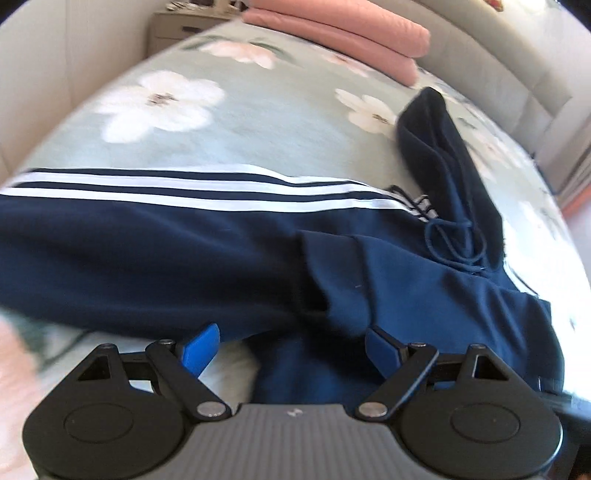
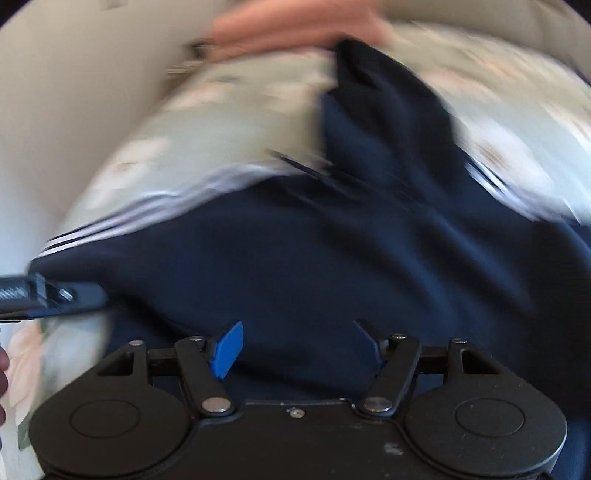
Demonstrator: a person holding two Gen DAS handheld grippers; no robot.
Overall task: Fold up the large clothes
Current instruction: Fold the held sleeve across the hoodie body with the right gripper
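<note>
A navy hooded jacket [image 1: 184, 258] with white sleeve stripes [image 1: 221, 188] lies across the floral bedspread [image 1: 258, 122]. Its hood [image 1: 439, 147] points toward the far right, with a drawstring [image 1: 450, 240] below it. My left gripper [image 1: 291, 350] is open, just above the jacket's near edge, with nothing between its blue pads. My right gripper [image 2: 299, 345] is open and low over the jacket's dark body [image 2: 314, 258]; that view is blurred. The left gripper's side shows at the right wrist view's left edge [image 2: 55, 295].
Folded pink blankets [image 1: 340, 37] lie at the far end of the bed. A nightstand [image 1: 177, 26] stands at the back left. A padded headboard [image 1: 498, 55] runs along the right. A beige wall [image 2: 74, 92] lies to the left.
</note>
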